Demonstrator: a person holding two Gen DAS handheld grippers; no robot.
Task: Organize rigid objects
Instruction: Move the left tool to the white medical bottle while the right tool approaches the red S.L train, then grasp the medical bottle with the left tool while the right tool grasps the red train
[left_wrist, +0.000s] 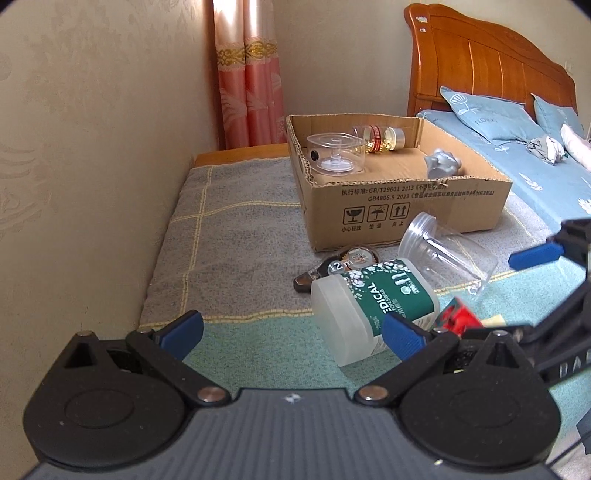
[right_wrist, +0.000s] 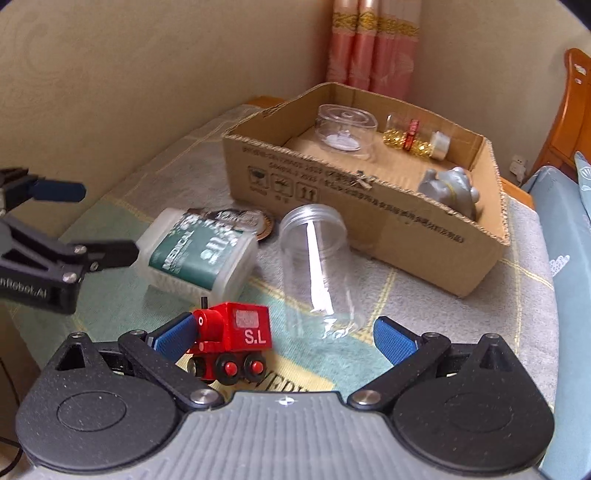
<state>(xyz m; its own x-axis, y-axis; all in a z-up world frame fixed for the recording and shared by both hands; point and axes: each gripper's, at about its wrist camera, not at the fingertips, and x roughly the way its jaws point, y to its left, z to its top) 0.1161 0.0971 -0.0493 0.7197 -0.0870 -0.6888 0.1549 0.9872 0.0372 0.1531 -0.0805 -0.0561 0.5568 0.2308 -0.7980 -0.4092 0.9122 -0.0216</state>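
A cardboard box sits on the cloth-covered surface and holds a clear round container, a jar of gold beads and a silver figurine. In front lie a white cotton-swab box with a green label, a clear plastic jar, a correction tape and a red toy train. My left gripper is open near the swab box. My right gripper is open, with the train by its left finger.
A wall runs along the left. A pink curtain hangs in the corner behind the box. A bed with blue bedding and a wooden headboard lies to the right.
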